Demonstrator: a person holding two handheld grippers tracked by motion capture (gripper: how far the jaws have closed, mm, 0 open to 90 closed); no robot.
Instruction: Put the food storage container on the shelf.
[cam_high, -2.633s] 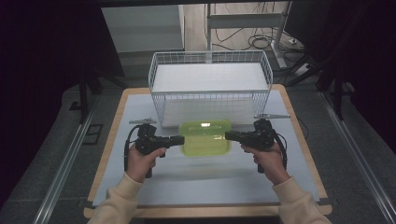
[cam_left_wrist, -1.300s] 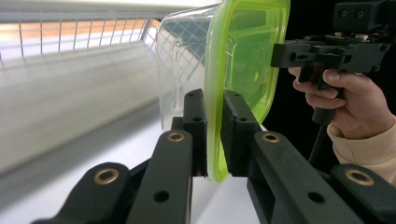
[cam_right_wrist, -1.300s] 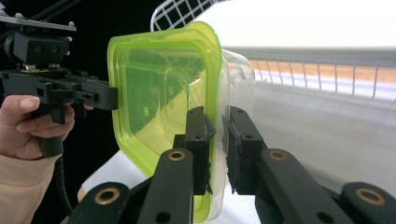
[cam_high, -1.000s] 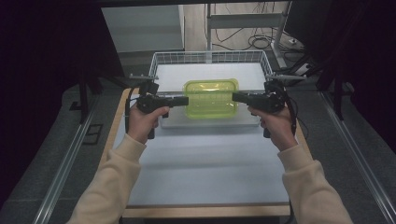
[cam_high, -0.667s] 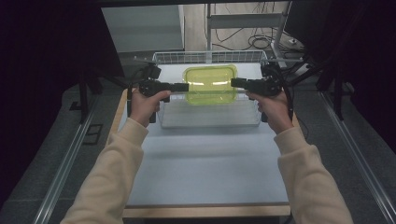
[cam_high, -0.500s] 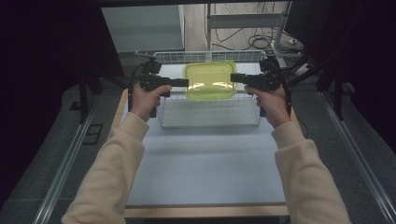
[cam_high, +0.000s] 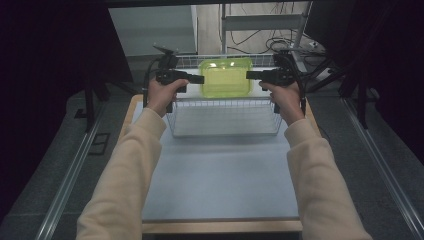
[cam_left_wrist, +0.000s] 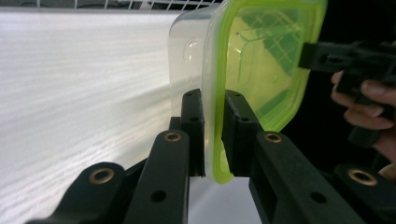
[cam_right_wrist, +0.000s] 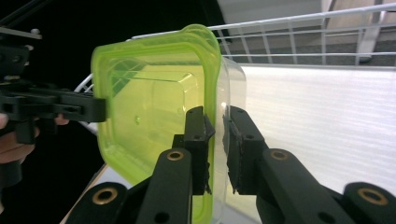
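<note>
Green-lidded container (cam_high: 225, 77) carried level above the wire basket (cam_high: 225, 117), left gripper (cam_high: 199, 79) and right gripper (cam_high: 250, 75) each pinched on an opposite lid rim, presumably to keep it balanced for lowering inside.
</note>
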